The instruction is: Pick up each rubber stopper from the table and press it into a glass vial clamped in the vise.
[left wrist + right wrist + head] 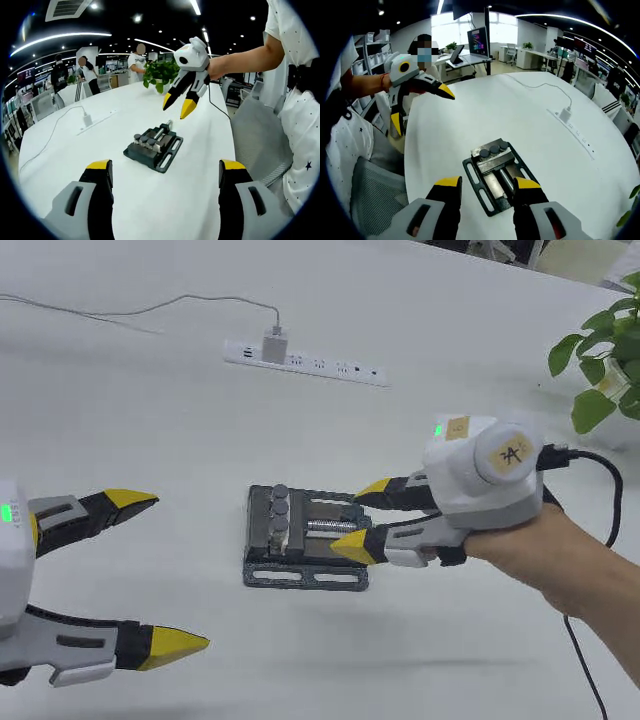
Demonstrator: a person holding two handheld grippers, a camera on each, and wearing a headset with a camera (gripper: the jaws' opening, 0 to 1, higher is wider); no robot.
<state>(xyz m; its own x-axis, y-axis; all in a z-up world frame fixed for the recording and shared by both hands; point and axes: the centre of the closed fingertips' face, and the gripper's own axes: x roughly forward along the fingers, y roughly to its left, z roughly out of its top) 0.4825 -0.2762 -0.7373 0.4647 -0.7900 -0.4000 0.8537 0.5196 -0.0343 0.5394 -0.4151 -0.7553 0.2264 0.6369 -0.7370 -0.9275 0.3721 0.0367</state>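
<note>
At the left of the head view the left gripper (180,571) hovers above the white table (150,420) with its jaws spread wide and nothing between them. In the middle sits the vise (305,575), clamping a row of three glass vials (279,530). Each vial appears to carry a dark grey rubber stopper (281,491) on top, though at this size it is hard to tell how fully the stoppers are seated. To the right, the right gripper (347,521) points at the vise from just beside it, its jaws moderately open and also empty. Judged from this, the pressing looks done for all three vials, and at most a seating check is left. Beyond lie a power strip (305,360) and a potted plant (605,370).
</note>
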